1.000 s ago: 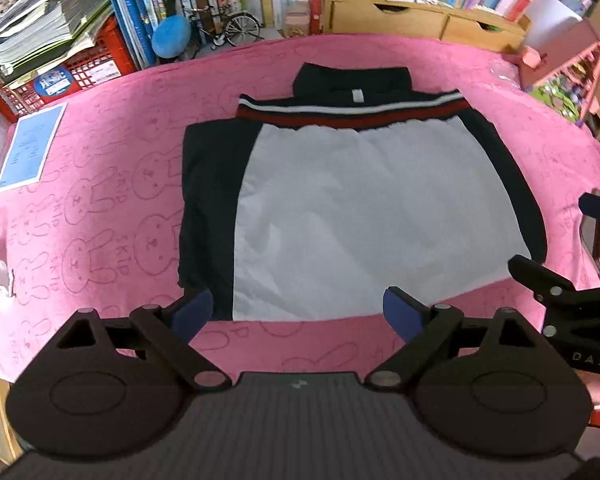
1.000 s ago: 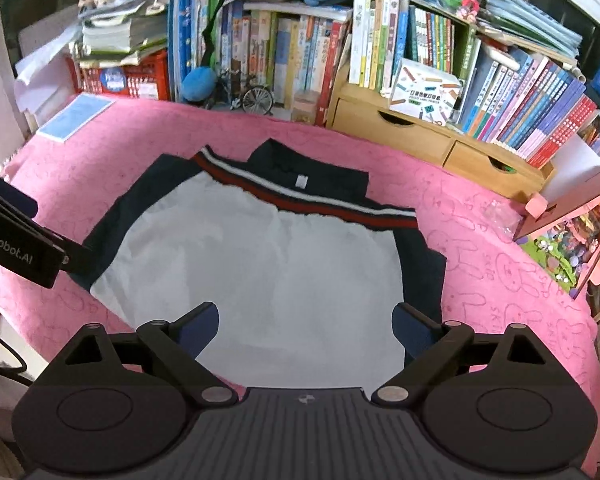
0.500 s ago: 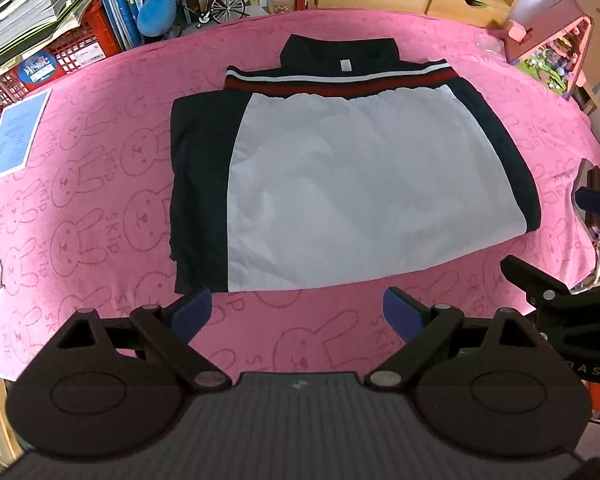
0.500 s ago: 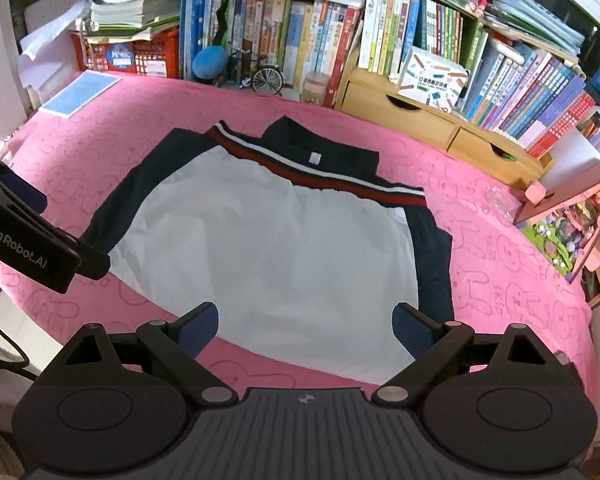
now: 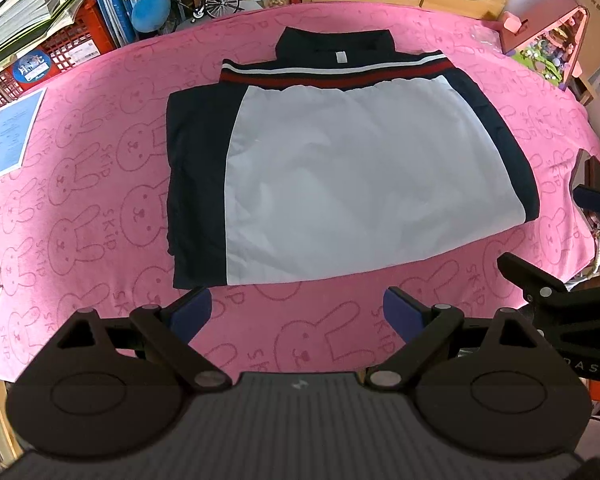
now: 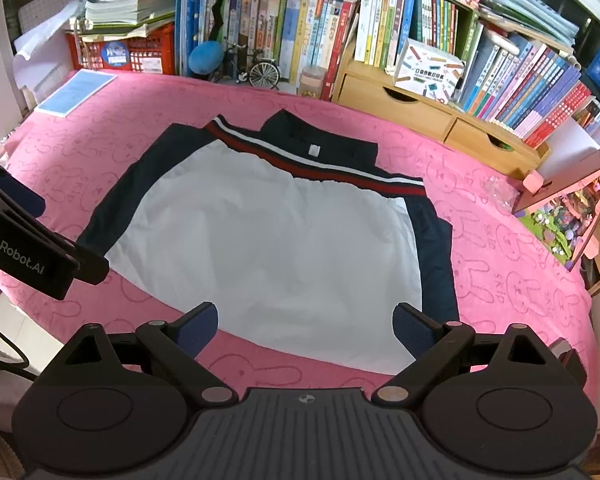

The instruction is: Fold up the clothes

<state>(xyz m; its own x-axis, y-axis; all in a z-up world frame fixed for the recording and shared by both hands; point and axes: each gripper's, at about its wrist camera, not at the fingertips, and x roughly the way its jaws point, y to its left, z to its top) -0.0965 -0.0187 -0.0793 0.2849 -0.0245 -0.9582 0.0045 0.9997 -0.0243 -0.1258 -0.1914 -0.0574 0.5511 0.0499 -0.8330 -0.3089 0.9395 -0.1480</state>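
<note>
Navy-and-white folded jacket w/ red-white stripe band lies flat mid pink bunny-print cloth. Left gripper and right gripper both wide open, holding nothing, hovering near its front hem.

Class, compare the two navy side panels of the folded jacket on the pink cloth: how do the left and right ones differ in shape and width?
In the left wrist view, the left navy panel is a wide, nearly straight-sided band, while the right navy panel is a narrow strip slanting outward toward the near edge. The left panel shows lengthwise creases along its outer edge; the right panel looks smooth. Both border the white panel of the jacket and lie flat on the pink cloth.
</note>
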